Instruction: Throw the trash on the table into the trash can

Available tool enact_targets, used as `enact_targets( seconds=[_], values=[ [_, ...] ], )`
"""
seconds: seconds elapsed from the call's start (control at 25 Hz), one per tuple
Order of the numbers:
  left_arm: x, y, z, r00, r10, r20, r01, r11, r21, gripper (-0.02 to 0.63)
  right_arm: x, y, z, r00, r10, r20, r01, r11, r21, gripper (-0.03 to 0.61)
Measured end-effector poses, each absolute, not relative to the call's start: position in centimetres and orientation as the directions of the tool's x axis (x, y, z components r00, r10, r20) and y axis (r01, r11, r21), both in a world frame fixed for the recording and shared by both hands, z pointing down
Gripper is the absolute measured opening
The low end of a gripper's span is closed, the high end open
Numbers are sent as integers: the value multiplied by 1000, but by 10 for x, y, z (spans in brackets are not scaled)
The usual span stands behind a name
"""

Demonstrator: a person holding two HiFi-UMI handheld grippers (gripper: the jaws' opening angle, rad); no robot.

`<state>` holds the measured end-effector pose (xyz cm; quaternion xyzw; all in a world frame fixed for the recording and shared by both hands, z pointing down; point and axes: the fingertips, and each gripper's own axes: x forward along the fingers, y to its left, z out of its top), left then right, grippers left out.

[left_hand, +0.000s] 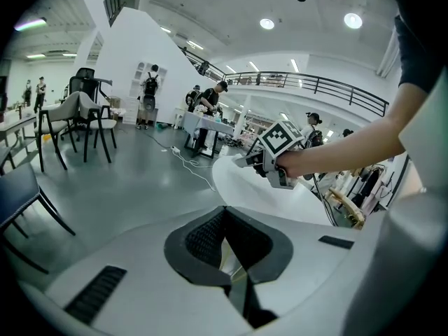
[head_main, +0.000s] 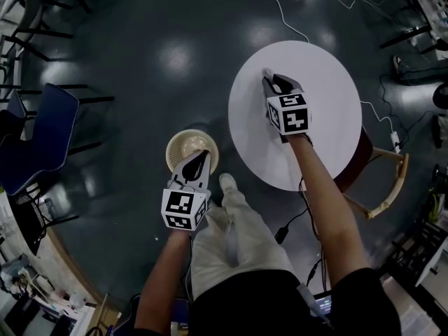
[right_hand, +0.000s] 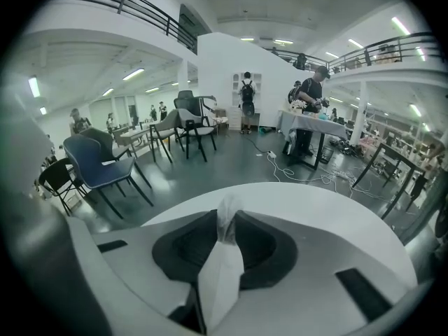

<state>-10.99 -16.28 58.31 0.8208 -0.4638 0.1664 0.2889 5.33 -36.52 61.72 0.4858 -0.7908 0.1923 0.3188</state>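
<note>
A round white table (head_main: 329, 124) stands on the dark floor, with my right gripper (head_main: 269, 76) over its far left part. In the right gripper view the jaws (right_hand: 227, 219) are shut on a white crumpled tissue (right_hand: 221, 275) that sticks up between the pads above the tabletop (right_hand: 322, 212). A cream round trash can (head_main: 179, 148) stands on the floor left of the table. My left gripper (head_main: 200, 155) hangs over it, pads together with nothing held (left_hand: 225, 212). The left gripper view also shows the right gripper (left_hand: 246, 162) at the table's edge (left_hand: 234, 187).
A blue chair (head_main: 40, 135) stands at the far left and a wooden chair (head_main: 386, 180) is tucked behind the table on the right. A white cable (head_main: 278, 5) runs across the floor. The person's leg and shoe (head_main: 227, 185) are between can and table.
</note>
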Motion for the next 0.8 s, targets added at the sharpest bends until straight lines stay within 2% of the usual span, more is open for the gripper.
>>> enact_targets(
  seconds=[0.4, 0.8],
  values=[
    [-135, -141, 564, 465, -706, 535, -885, -352, 304, 8, 14, -332, 594, -392, -637, 663, -868, 495, -38, 92],
    [-200, -95, 565, 362, -753, 549, -928, -232, 293, 8, -79, -279, 595, -502, -563, 656, -789, 608, -82, 91]
  ],
)
